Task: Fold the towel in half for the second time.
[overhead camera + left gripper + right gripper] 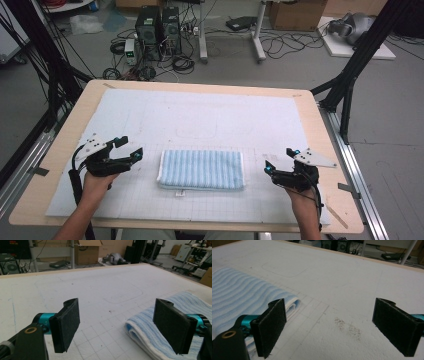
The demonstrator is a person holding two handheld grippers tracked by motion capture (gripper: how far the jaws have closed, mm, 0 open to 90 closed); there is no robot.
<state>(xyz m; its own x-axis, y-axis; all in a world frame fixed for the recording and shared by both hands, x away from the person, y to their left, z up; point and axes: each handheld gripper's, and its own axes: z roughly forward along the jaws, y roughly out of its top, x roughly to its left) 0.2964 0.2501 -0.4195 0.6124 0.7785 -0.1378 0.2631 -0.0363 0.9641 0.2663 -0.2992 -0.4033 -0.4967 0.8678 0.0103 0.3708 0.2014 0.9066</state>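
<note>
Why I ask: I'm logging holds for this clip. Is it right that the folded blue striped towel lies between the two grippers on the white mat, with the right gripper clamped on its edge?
Not quite. The right gripper is open and clear of the towel, as the right gripper view shows. The rest holds: the towel lies folded on the white mat, between it and the left gripper.

Blue-and-white striped towel (201, 169) (folded) on white gridded mat (200, 120).
</note>
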